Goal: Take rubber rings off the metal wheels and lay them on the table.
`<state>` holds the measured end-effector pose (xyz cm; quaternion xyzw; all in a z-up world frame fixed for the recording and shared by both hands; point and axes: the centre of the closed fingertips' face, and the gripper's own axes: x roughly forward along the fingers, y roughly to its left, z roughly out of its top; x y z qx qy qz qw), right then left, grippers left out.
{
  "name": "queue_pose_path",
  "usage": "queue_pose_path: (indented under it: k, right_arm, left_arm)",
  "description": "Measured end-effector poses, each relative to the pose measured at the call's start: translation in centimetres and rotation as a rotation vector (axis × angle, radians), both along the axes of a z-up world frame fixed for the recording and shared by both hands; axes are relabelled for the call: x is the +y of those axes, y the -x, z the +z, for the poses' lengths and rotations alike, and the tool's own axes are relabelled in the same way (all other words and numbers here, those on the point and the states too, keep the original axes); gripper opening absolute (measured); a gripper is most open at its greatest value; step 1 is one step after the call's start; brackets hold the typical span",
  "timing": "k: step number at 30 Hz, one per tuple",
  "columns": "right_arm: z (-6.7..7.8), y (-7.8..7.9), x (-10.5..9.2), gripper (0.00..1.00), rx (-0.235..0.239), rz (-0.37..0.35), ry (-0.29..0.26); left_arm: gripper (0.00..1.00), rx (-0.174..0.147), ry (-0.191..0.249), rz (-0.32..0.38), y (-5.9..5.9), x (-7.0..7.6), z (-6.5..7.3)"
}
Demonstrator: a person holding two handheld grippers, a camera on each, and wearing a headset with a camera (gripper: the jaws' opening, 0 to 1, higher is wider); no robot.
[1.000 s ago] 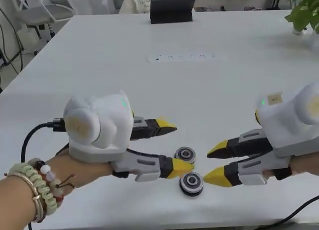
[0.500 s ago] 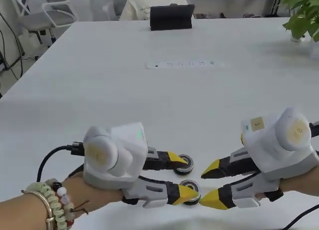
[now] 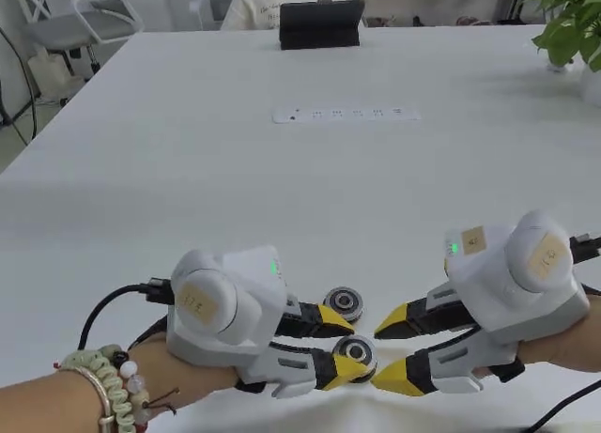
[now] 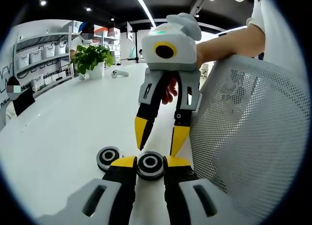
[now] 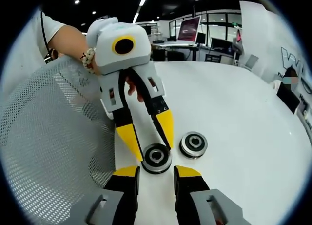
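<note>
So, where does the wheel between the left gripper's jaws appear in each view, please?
Head view: the wheel is low centre, the nearer of two.
Left gripper view: the wheel is bottom centre, between that view's jaws.
Right gripper view: the wheel is central, just beyond that view's jaws.
Shared landmark: the second wheel beside it.

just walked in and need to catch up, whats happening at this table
A person holds a gripper in each hand over a white table. The fingers of the left gripper flank the near wheel, too close to tell if they pinch it. The right gripper, open, points at that wheel from the opposite side. The far wheel lies beside it, untouched.
</note>
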<state>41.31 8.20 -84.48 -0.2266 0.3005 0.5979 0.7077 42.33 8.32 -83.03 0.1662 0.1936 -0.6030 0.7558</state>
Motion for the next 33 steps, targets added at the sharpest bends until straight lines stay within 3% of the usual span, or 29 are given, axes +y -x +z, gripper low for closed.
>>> queue_pose_path:
  k: [15,20,21,22,25,33]
  right_arm:
    - [-0.68,0.21,0.38,0.26,-0.036,0.045,0.046]
    - [-0.56,0.09,0.58,0.25,-0.044,0.041,0.04]
    - [-0.59,0.1,0.59,0.25,-0.047,0.042,0.043]
    - [-0.62,0.13,0.58,0.25,-0.048,0.044,0.044]
    - [-0.68,0.09,0.6,0.25,-0.049,0.045,0.047]
    - [-0.81,-0.01,0.5,0.24,-0.05,0.039,0.055]
  left_arm:
    - [0.13,0.0,-0.02,-0.016,0.22,0.01,-0.56]
    - [0.14,-0.018,-0.025,0.004,-0.33,0.12,-0.49]
    - [0.13,-0.029,-0.042,0.008,-0.58,0.37,-0.61]
    - [0.13,-0.004,-0.024,0.017,-0.42,0.27,-0.47]
    - [0.13,0.0,-0.017,0.017,-0.35,0.14,-0.55]
    - [0.07,-0.036,-0.025,-0.019,0.19,-0.29,-0.4]
